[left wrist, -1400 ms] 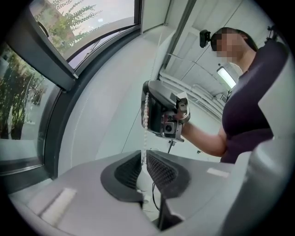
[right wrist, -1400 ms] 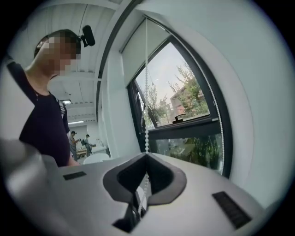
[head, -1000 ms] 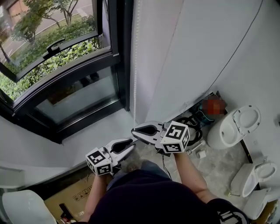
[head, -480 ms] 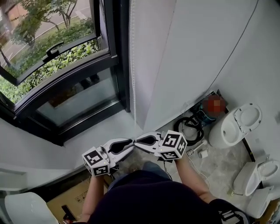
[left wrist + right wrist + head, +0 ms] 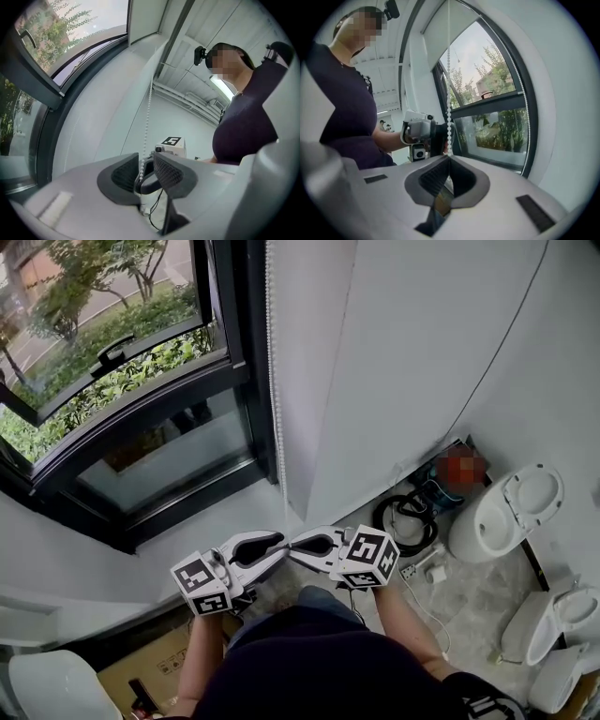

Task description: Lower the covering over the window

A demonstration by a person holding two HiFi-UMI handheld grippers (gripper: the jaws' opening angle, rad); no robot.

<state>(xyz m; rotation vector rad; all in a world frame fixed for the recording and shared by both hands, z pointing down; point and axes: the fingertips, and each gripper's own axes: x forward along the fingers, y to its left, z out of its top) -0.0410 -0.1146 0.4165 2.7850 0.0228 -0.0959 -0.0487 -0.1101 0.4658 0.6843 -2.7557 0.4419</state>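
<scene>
A white bead chain (image 5: 272, 381) hangs beside the black-framed window (image 5: 141, 418). In the right gripper view the white blind (image 5: 437, 33) covers only the top of the window. My right gripper (image 5: 292, 542) is shut on the bead chain (image 5: 449, 117), which runs down into its closed tips (image 5: 449, 159). My left gripper (image 5: 279, 541) faces it, tip to tip. Its jaws stand apart, and the chain (image 5: 146, 122) passes loosely between them at the left gripper (image 5: 143, 174), with a gap to both pads.
An open window sash with a handle (image 5: 112, 341) sticks outward at the upper left. On the floor to the right stand white toilets (image 5: 506, 512) and a coiled black hose (image 5: 403, 514). A cardboard box (image 5: 159, 662) lies at the lower left.
My right gripper has come down along the chain line, shut on the chain. The left gripper has risen slightly, so the two tips now meet.
</scene>
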